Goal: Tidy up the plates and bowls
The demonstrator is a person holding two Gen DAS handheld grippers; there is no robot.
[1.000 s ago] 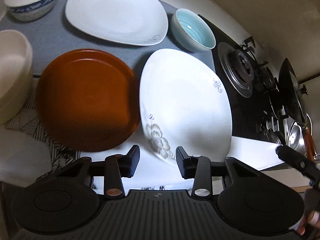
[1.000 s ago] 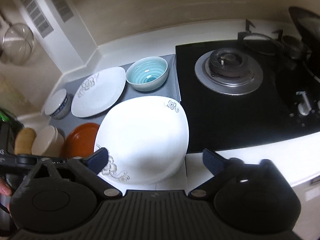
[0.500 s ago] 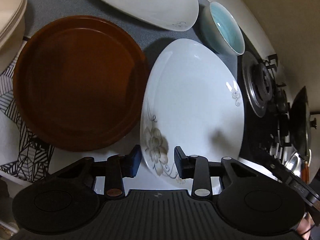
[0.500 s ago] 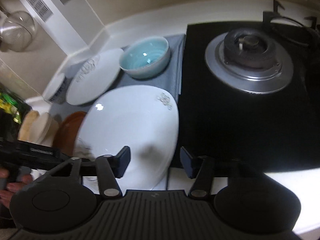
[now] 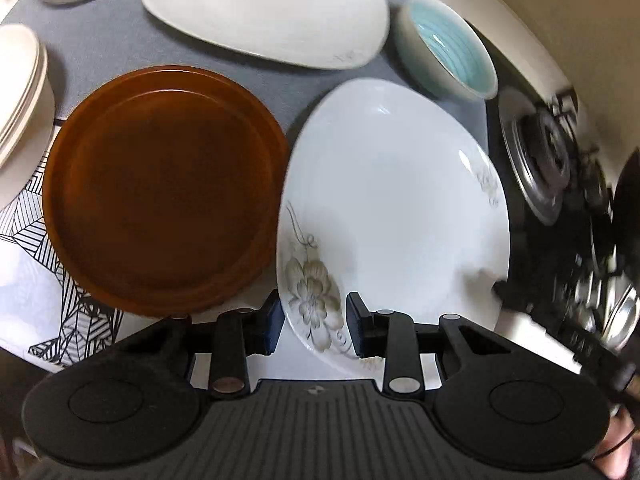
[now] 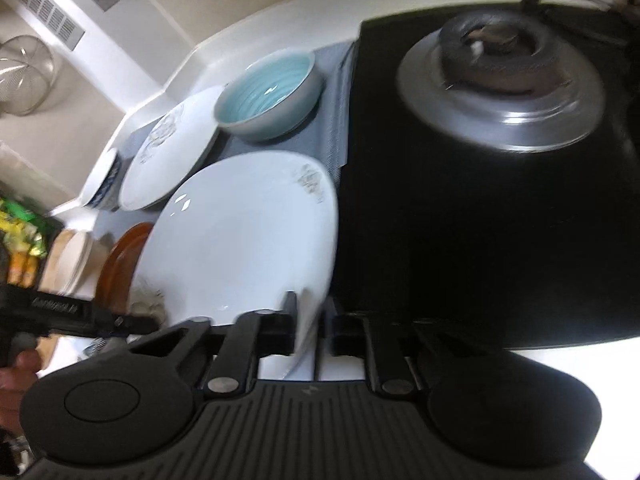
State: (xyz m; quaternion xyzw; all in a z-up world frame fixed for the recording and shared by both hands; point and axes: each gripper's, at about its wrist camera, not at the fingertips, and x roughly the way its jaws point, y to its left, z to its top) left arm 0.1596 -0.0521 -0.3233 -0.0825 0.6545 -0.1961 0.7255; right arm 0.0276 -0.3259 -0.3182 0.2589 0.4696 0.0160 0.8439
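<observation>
Right tongs (image 6: 314, 330) were wide open a second ago, now clamped on the white plate (image 6: 240, 236) edge. Left tongs (image 5: 314, 324) narrowed slightly, half-open astride its flowered rim, not pinching.

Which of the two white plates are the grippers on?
The near white plate, beside the brown plate and stove; both grippers straddle its rim. The far white plate lies untouched.

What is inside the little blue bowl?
Nothing can be seen in the blue bowl: only its shiny ridged inside shows. The near wall hides a bit of the bottom in the left view.
</observation>
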